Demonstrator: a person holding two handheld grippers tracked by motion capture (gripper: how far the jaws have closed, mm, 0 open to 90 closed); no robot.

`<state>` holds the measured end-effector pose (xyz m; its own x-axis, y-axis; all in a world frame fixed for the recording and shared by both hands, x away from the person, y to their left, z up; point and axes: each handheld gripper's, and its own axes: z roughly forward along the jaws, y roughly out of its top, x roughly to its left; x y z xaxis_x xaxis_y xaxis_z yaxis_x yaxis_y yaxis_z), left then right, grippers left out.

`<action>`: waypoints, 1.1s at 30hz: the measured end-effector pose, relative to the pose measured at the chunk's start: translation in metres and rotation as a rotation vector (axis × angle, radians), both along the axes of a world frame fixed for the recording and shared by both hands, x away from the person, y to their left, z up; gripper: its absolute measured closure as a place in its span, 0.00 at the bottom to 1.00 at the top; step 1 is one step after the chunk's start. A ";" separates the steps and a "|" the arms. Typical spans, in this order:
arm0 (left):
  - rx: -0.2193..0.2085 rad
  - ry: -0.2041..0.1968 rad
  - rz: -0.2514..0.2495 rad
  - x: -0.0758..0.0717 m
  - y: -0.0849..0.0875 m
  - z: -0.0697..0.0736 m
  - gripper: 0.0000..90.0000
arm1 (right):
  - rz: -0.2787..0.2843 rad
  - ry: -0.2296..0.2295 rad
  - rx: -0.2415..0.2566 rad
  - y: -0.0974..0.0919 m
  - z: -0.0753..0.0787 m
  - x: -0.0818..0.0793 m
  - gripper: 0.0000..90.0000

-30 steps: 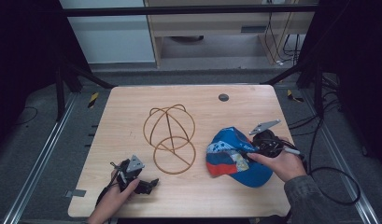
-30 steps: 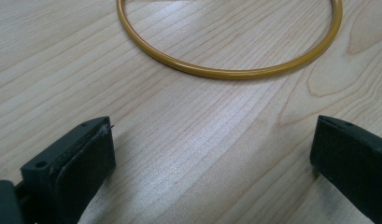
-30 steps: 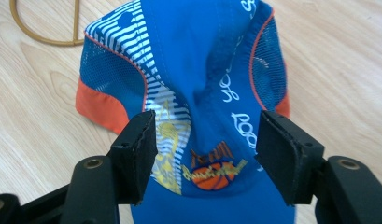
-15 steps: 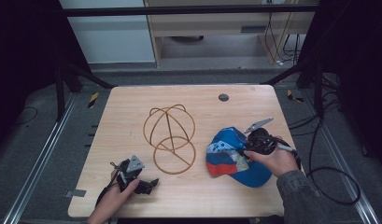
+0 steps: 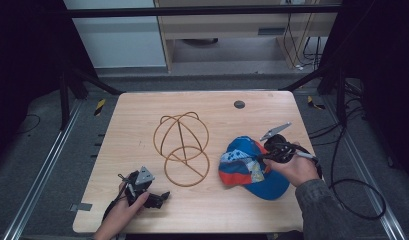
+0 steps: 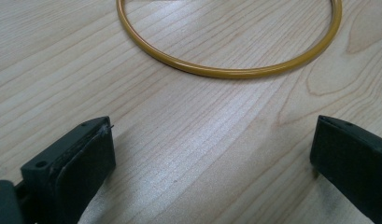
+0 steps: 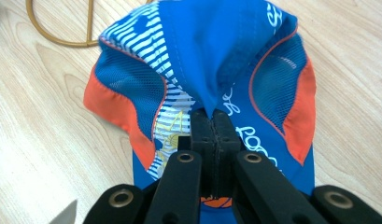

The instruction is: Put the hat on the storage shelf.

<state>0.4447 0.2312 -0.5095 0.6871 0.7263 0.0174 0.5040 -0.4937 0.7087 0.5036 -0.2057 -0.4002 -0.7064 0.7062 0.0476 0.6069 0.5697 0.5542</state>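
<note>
My right gripper has just been closing and now pinches a fold of the blue, orange and white fabric cap, at the table's near right. Next I judge lifting it toward the golden wire hat stand. My left gripper rests open.

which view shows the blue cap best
The right gripper view: the blue and orange mesh cap lies close up, its fabric pinched between the shut jaws of the right gripper. The high view shows the cap small, partly behind the hand. The left gripper view shows a yellow wire ring instead.
</note>
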 end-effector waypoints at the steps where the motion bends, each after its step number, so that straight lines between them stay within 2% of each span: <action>1: 0.000 0.000 0.000 0.000 0.000 0.000 0.00 | 0.000 -0.002 0.004 -0.001 0.001 0.000 1.00; 8: 0.001 0.000 0.000 0.000 0.000 0.000 0.00 | 0.007 -0.037 0.046 -0.005 0.018 -0.006 1.00; 20: 0.001 0.000 0.001 0.000 0.000 0.000 0.00 | 0.009 -0.082 0.064 -0.005 0.053 -0.006 1.00; 29: -0.003 -0.001 0.004 -0.001 0.000 0.000 0.00 | 0.002 -0.143 0.100 -0.004 0.084 -0.004 1.00; 33: -0.001 -0.003 0.003 -0.001 0.000 0.000 0.00 | 0.008 -0.165 0.101 -0.004 0.098 -0.005 1.00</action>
<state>0.4440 0.2313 -0.5096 0.6848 0.7284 0.0191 0.5031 -0.4917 0.7107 0.4988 -0.2096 -0.3021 -0.7158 0.6983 0.0005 0.4986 0.5106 0.7004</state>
